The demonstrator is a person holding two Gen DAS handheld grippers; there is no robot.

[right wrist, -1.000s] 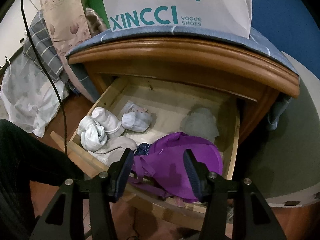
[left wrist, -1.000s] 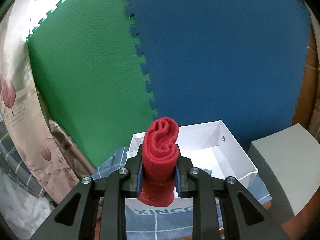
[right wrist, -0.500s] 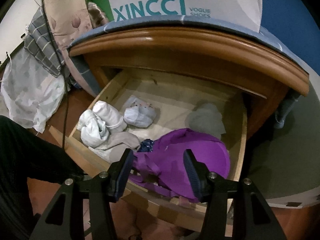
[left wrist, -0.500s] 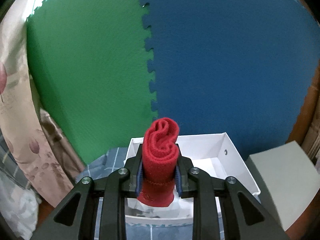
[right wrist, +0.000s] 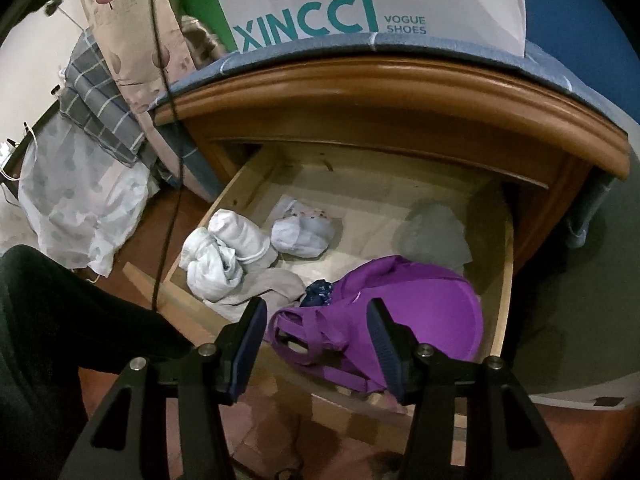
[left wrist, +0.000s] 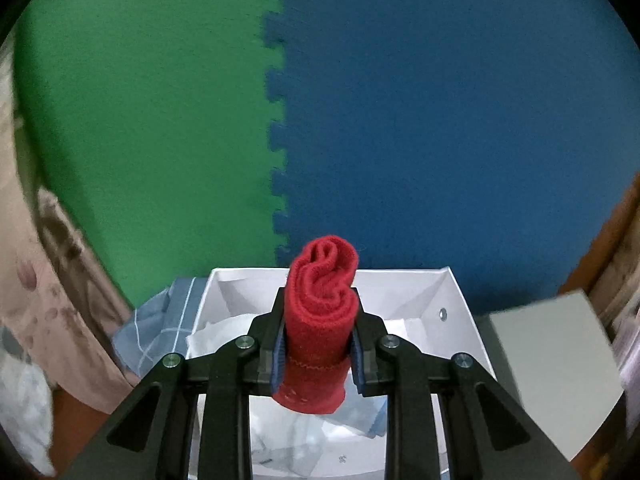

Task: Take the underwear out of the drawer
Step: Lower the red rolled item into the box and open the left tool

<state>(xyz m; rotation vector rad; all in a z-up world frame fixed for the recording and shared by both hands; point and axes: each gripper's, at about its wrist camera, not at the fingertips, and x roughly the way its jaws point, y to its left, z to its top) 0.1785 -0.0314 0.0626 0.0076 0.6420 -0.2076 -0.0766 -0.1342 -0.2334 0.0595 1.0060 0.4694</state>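
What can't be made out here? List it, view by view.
- Left wrist view: the lower end of the red rolled cloth and the floor of the white box are hidden by the left gripper.
- Right wrist view: the front rail of the drawer is hidden behind the right gripper.
- Right wrist view: whatever lies under the purple garment is covered.
- Right wrist view: the grey item is too blurred to identify.

Both fisheye views are being bent and vignetted at the edges; motion blur is being shown, and the drawer (right wrist: 360,216) interior is being dimly lit.
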